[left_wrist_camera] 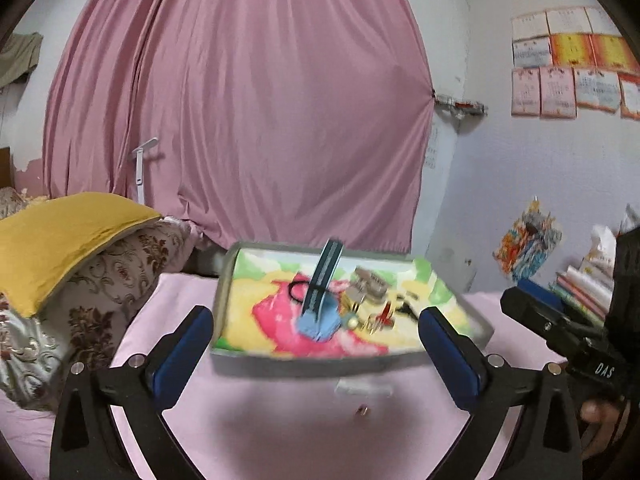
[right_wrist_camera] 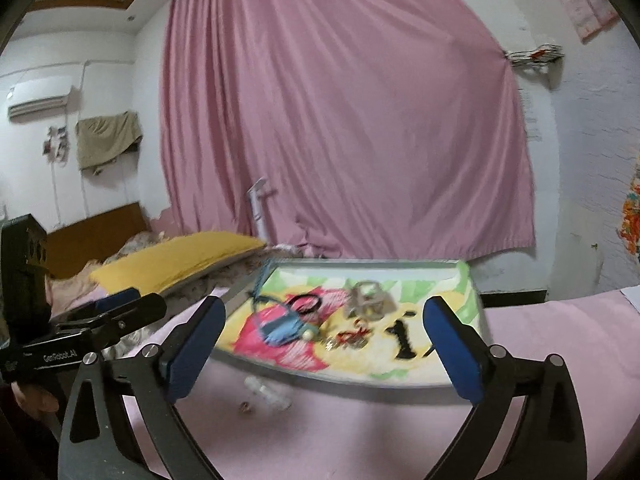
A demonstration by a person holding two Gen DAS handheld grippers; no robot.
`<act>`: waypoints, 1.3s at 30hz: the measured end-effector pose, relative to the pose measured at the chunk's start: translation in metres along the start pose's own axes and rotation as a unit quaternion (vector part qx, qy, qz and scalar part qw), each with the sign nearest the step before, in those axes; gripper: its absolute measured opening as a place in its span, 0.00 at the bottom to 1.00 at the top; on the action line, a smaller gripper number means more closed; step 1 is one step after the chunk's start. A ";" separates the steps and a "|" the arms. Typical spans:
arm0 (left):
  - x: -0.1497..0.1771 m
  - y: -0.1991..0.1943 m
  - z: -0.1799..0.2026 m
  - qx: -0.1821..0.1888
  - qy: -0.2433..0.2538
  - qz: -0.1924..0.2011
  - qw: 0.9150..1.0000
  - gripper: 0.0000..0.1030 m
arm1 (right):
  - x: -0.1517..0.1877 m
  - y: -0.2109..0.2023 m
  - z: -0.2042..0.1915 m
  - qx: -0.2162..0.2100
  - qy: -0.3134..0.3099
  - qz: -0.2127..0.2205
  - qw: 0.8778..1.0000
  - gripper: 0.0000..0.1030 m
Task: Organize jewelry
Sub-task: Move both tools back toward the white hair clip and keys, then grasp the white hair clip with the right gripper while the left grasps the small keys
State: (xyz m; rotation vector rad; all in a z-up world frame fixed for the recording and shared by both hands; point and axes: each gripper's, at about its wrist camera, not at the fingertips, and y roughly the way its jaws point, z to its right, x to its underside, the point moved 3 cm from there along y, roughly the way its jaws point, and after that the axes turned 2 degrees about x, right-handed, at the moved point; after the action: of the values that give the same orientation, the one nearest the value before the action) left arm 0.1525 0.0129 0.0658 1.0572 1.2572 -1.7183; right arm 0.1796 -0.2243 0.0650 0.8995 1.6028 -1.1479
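Note:
A shallow tray with a bright cartoon lining sits on the pink cloth. In it lie a blue pouch on a striped strap, a black hair tie, a silver piece and small red and gold trinkets. My left gripper is open in front of the tray with nothing between its pads. My right gripper is also open and empty, just short of the tray. The right wrist view adds a black clip. Each gripper also shows at the edge of the other's view.
A small clear item and a tiny bead lie on the cloth before the tray. A yellow pillow and patterned bedding are to the left. Stacked books stand at the right, and a pink curtain hangs behind.

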 end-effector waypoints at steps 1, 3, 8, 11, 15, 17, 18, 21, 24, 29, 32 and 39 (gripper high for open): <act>0.004 -0.002 -0.002 -0.002 0.005 -0.007 1.000 1.00 | 0.003 0.000 -0.003 -0.005 -0.006 -0.008 1.000 0.94; 0.011 -0.005 -0.006 -0.006 0.016 -0.022 1.000 1.00 | 0.009 0.003 -0.010 -0.018 -0.024 -0.032 0.999 0.94; 0.027 -0.002 -0.021 -0.009 0.015 -0.062 0.998 1.00 | 0.026 0.013 -0.019 -0.042 -0.070 -0.091 0.993 0.94; 0.035 0.003 -0.026 -0.006 0.003 -0.085 0.996 1.00 | 0.036 0.023 -0.017 -0.047 -0.081 -0.127 0.987 0.94; 0.046 0.012 -0.028 -0.001 -0.011 -0.120 0.993 1.00 | 0.043 0.036 -0.012 -0.049 -0.088 -0.166 0.981 0.87; 0.052 0.017 -0.025 0.005 -0.014 -0.136 0.991 1.00 | 0.045 0.041 -0.010 -0.052 -0.091 -0.182 0.978 0.76; 0.054 0.019 -0.024 0.008 -0.014 -0.142 0.990 0.99 | 0.047 0.045 -0.008 -0.054 -0.092 -0.193 0.975 0.69; 0.059 0.026 -0.017 0.022 -0.010 -0.161 0.987 0.88 | 0.052 0.053 -0.009 -0.065 -0.097 -0.218 0.969 0.55; 0.063 0.033 -0.009 0.032 -0.002 -0.179 0.983 0.79 | 0.055 0.061 -0.011 -0.076 -0.108 -0.237 0.963 0.44; 0.066 0.046 0.003 0.050 0.013 -0.203 0.978 0.62 | 0.061 0.079 -0.015 -0.094 -0.126 -0.268 0.951 0.36; 0.069 0.057 0.008 0.063 0.013 -0.225 0.972 0.53 | 0.064 0.088 -0.018 -0.100 -0.139 -0.280 0.945 0.33; 0.067 0.071 0.014 0.086 0.006 -0.245 0.966 0.42 | 0.066 0.097 -0.026 -0.114 -0.163 -0.289 0.937 0.28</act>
State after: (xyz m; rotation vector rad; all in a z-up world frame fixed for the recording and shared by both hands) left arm 0.1893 -0.0238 -0.0180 0.8986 1.4870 -2.2286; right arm 0.2428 -0.1685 -0.0206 0.0621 1.7178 -1.3801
